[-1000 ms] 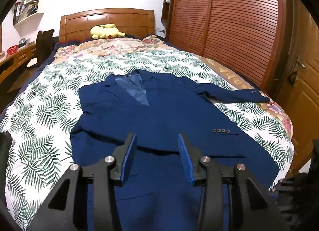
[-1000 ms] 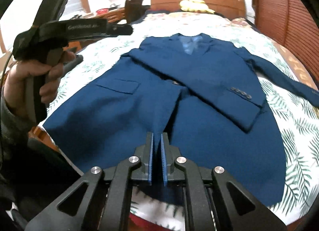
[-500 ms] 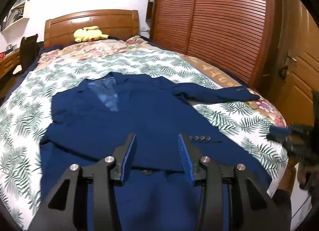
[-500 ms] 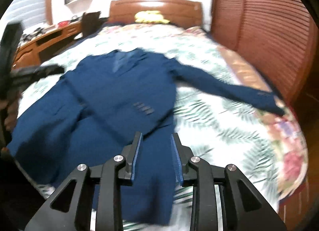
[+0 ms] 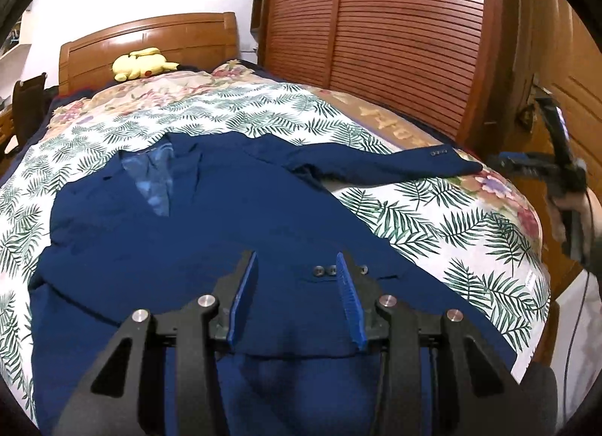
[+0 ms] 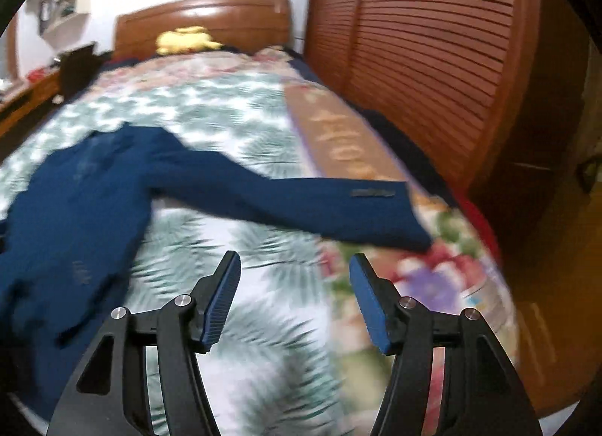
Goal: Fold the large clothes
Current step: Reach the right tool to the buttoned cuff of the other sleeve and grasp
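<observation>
Your right gripper (image 6: 295, 295), pinched shut a second ago above the jacket's hem, is now opening, nothing between its fingers, and has swung toward the outstretched sleeve (image 6: 338, 206). Your left gripper (image 5: 297, 295) stays half open and empty over the jacket (image 5: 195, 233), which lies flat on the bed (image 5: 432, 210).

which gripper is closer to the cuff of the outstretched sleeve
Right. The right gripper, jaws opening and empty, faces the cuff; the left gripper hovers over the jacket's body.
</observation>
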### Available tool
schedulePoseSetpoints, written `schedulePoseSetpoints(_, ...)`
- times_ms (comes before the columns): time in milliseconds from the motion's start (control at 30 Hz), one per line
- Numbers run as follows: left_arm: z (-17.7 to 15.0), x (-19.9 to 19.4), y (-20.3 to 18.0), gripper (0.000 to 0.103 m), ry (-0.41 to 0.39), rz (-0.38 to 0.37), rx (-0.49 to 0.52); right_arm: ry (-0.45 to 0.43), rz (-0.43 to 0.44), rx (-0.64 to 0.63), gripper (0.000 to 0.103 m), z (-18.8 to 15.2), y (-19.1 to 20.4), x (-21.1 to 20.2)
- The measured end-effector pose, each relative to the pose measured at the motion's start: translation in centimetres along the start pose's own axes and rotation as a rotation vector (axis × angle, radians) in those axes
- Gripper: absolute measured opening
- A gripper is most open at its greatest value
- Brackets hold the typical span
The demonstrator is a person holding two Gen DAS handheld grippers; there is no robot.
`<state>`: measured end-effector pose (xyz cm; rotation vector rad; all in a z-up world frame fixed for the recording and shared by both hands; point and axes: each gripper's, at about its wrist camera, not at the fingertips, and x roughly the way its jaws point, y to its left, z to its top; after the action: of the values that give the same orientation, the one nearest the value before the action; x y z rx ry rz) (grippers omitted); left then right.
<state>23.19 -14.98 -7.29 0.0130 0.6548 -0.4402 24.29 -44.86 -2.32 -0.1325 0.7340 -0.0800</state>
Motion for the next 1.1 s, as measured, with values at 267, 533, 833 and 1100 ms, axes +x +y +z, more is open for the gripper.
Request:
schedulePoseSetpoints(267,-0.1,1.5,-0.6,0.042,0.027,-0.011,-0.005,0.071,-0.128,0.103,0.062,2.2,-7.8,5.4)
schedulePoseSetpoints(533,-0.4,2.9,-1.1,0.042,0.058,-0.002,0.009,0.180,-0.156,0.213,0.062,2.4,-12.5,10.8)
schedulePoseSetpoints(833,-0.7,3.2,-1.5,0.042,0.071,0.002,0.025,0.263,-0.117,0.251,0.053,1.8,-11.8,14.2)
schedulePoseSetpoints(1100,-0.5,2.6,-1.7,0.042,0.062,-0.002,0.031,0.197,-0.119,0.112,0.009,3.7,-8.5,12.0)
